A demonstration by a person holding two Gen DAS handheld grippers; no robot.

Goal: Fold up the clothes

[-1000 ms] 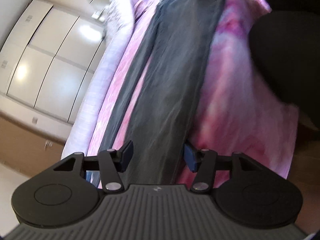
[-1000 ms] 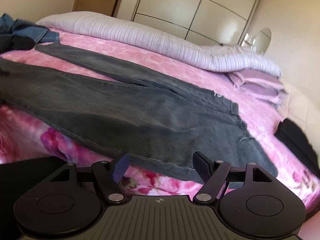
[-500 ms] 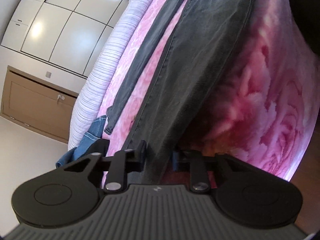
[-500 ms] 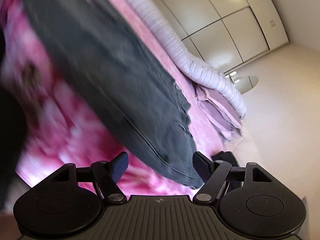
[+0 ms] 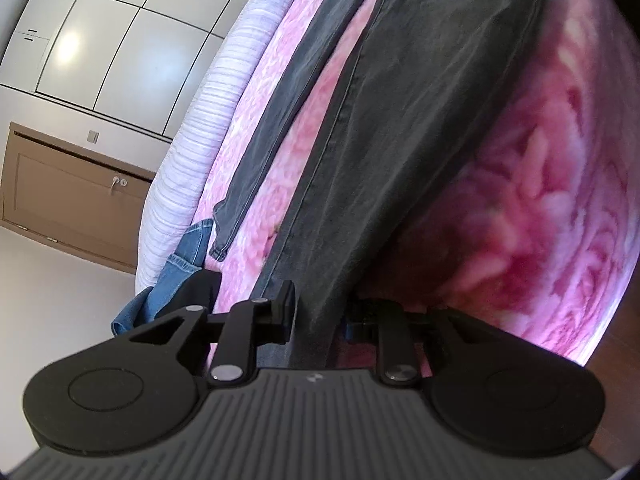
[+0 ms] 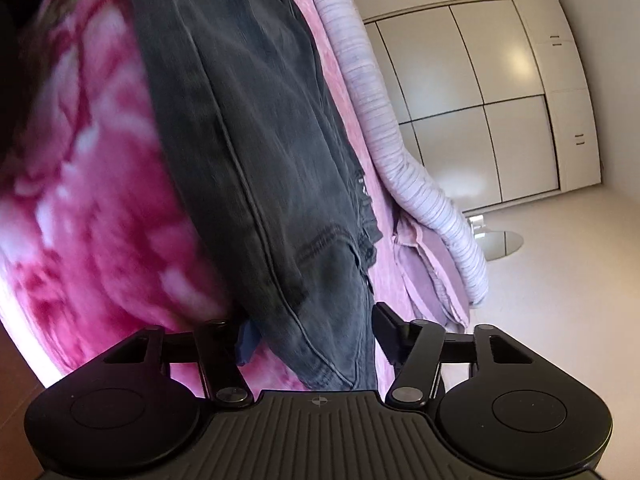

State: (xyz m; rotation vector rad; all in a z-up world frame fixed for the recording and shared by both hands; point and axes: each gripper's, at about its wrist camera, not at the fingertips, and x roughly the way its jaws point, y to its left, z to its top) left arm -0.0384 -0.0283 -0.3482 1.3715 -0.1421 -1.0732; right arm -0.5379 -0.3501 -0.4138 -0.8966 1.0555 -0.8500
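Observation:
Dark grey jeans lie spread along the pink flowered blanket on the bed. My left gripper is shut on the near leg's hem end, the cloth pinched between its fingers. In the right wrist view the waist end of the jeans runs down between the fingers of my right gripper. Those fingers stand apart on either side of the cloth, not pinching it.
A lilac striped duvet roll lies along the bed's far side, with lilac pillows near the waist end. Blue jeans hang at the bed's corner. White wardrobe doors and a brown door stand behind.
My left gripper has closed on the jeans' leg end. My right gripper has rolled sideways and moved in so the waist end sits between its open fingers.

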